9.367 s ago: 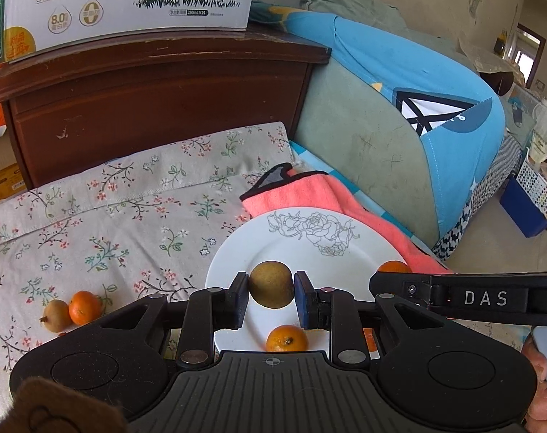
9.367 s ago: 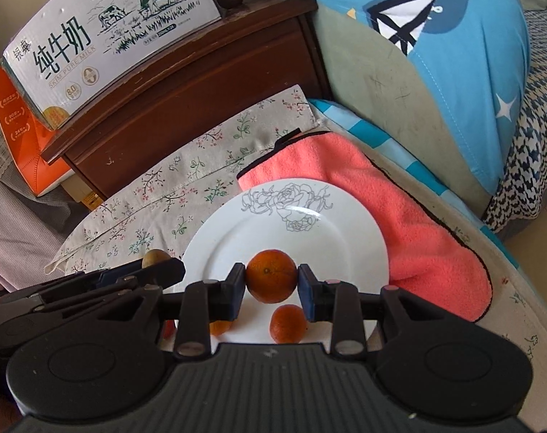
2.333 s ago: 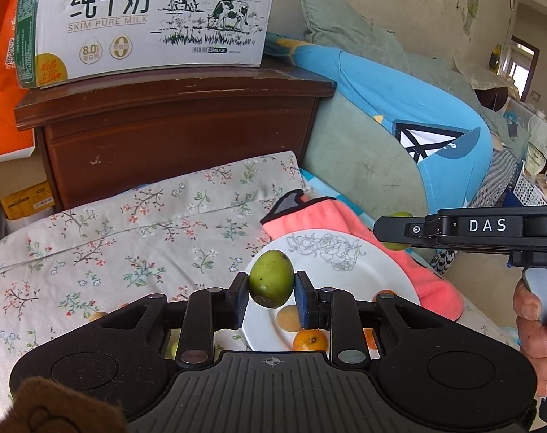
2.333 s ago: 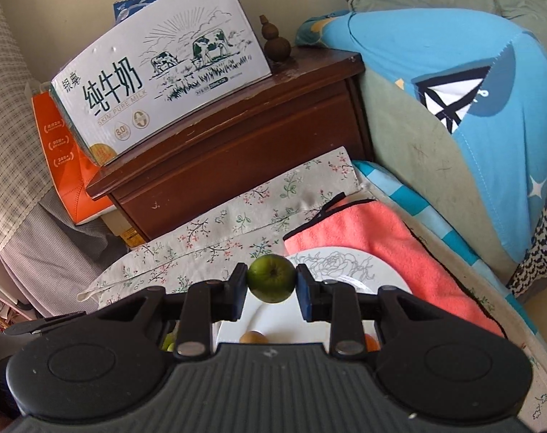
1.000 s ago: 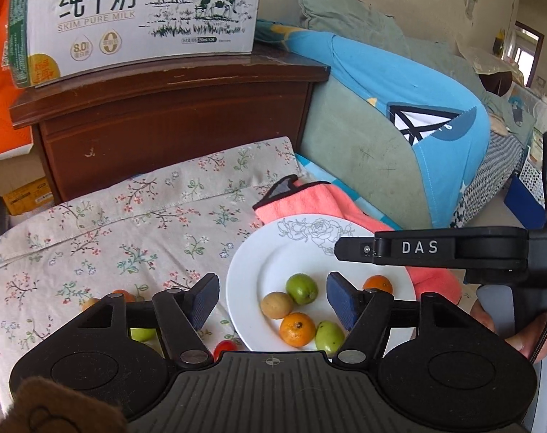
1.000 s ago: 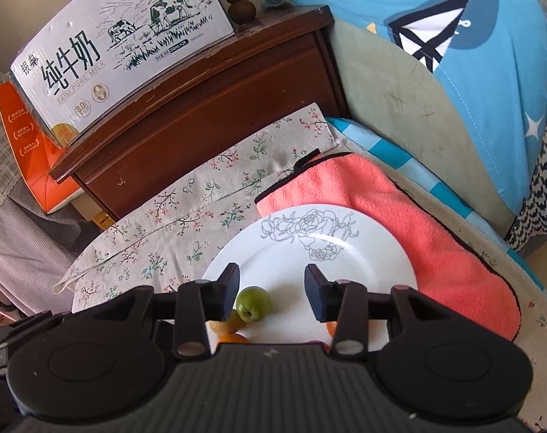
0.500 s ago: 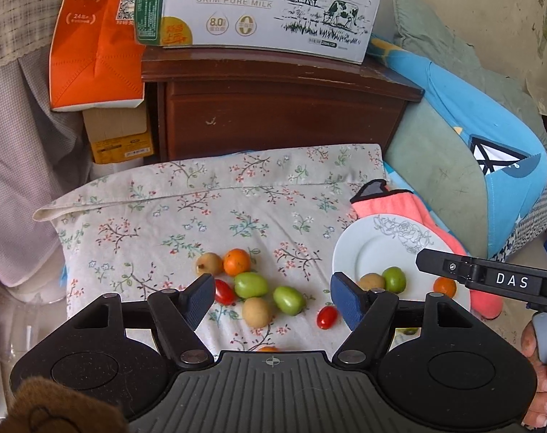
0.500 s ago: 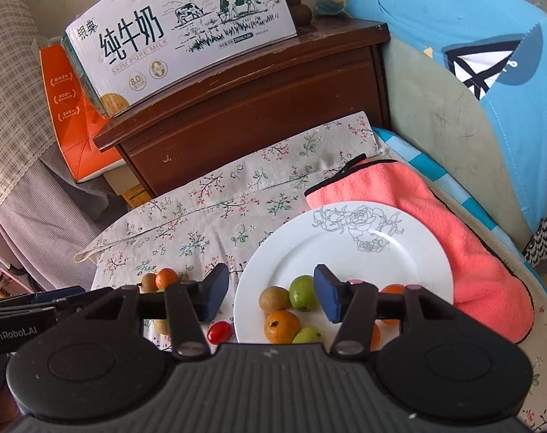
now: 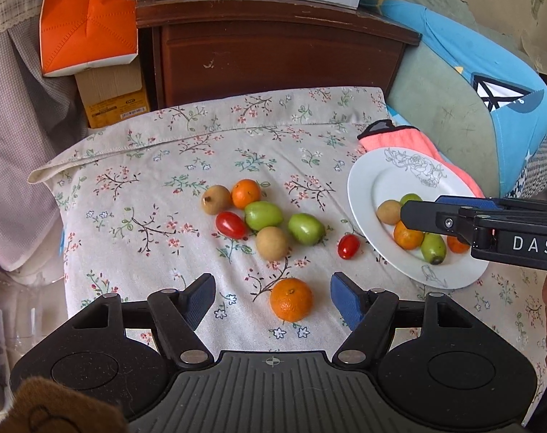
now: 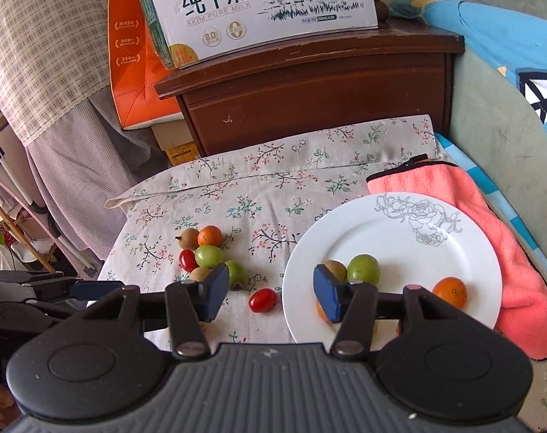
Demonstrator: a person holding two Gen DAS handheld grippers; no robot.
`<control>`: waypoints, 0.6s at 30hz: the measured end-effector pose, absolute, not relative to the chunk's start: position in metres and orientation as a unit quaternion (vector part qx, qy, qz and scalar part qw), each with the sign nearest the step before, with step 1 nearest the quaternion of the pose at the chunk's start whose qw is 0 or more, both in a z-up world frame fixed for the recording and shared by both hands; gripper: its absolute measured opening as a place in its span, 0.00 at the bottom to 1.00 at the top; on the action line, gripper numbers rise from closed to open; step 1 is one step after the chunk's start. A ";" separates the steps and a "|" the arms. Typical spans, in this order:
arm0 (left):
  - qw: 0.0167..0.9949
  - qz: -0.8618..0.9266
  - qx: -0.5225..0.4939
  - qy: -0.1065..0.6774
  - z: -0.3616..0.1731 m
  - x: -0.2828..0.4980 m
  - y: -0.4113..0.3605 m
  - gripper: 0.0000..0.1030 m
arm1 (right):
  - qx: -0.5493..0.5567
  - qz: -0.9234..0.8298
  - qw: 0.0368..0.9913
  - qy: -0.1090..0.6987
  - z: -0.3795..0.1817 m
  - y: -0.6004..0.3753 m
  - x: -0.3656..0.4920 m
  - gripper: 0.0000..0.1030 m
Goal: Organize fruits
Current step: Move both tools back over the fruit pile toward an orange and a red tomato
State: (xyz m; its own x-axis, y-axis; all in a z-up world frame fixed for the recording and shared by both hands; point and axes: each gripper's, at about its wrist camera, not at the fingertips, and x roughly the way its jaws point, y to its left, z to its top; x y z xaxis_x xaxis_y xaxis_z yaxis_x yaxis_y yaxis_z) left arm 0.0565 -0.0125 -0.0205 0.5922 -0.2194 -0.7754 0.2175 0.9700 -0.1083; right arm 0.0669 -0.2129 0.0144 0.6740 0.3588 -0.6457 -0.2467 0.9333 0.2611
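A white plate lies at the right on the floral cloth and holds several fruits: a brown one, green ones and oranges. Loose fruits lie left of it: an orange, two green ones, red tomatoes and brown ones. My left gripper is open and empty, its jaws on either side of the near orange, above it. My right gripper is open and empty at the plate's left rim, above a red tomato.
A pink towel lies under the plate's far side. A dark wooden cabinet with a milk carton box stands behind the cloth, an orange box to its left. A blue-and-green cushion is at the right.
Both grippers let go of their green fruits over the plate and opened. Both then pulled back and left; the left now hovers over the near orange among the loose fruits.
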 end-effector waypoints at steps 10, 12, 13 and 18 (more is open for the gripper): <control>0.887 -0.123 0.013 0.444 -0.040 0.059 -0.019 0.69 | 0.052 0.194 0.901 0.384 0.002 -0.198 0.070 0.51; 0.887 -0.122 0.013 0.445 -0.043 0.059 -0.021 0.69 | 0.051 0.195 0.900 0.386 0.001 -0.196 0.072 0.51; 0.888 -0.122 0.013 0.444 -0.044 0.060 -0.021 0.68 | 0.050 0.196 0.900 0.387 0.000 -0.196 0.072 0.51; 0.890 -0.114 0.013 0.441 -0.051 0.061 -0.023 0.68 | 0.041 0.195 0.898 0.392 -0.004 -0.191 0.074 0.50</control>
State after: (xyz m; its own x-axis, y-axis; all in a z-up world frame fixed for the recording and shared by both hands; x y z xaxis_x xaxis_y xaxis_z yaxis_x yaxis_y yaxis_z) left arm 0.0609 -0.0227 -0.0512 0.5853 -0.1914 -0.7879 0.2145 0.9737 -0.0771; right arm 0.0739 -0.1910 -0.0044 0.6166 0.3816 -0.6886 -0.3175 0.9209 0.2260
